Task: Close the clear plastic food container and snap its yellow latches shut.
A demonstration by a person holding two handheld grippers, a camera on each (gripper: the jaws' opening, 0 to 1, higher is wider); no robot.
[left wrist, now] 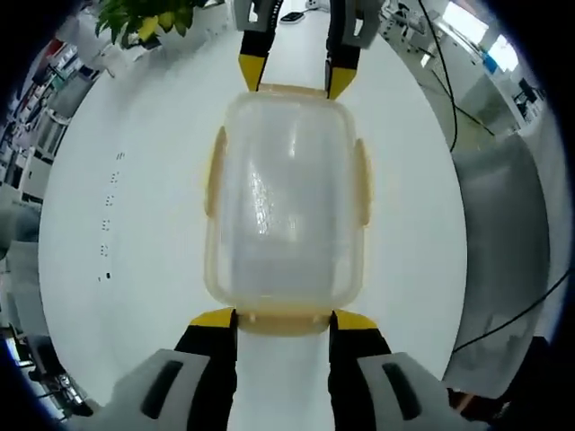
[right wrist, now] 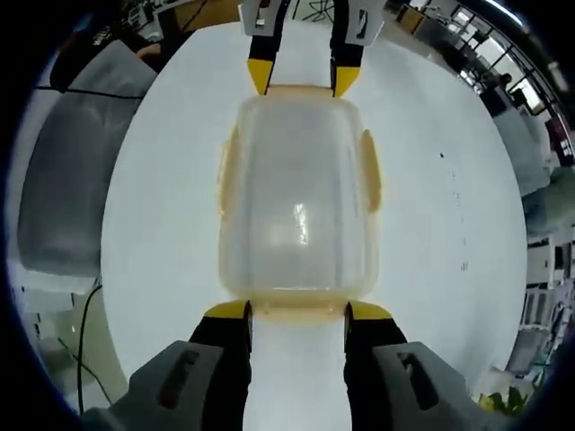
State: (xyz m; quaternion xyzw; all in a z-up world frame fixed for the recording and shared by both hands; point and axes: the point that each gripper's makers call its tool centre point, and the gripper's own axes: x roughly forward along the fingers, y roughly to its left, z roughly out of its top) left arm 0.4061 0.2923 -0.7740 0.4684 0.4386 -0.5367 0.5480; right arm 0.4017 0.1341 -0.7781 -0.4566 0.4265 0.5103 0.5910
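The container (left wrist: 286, 202) is sitting lid-on at the middle of the white counter (left wrist: 135, 224). The left tool (left wrist: 283, 321) and right tool (right wrist: 297, 312) are standing released at opposite short ends — yellow tips bracketing each end latch (left wrist: 286, 320), gripping nothing. Side latches are flaring outward.

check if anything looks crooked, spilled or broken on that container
Nothing stands out. The clear plastic food container sits flat on the white table with its lid on and square. Its yellow latches line the sides. The left gripper and right gripper bracket opposite short ends, jaws apart. No spill shows.
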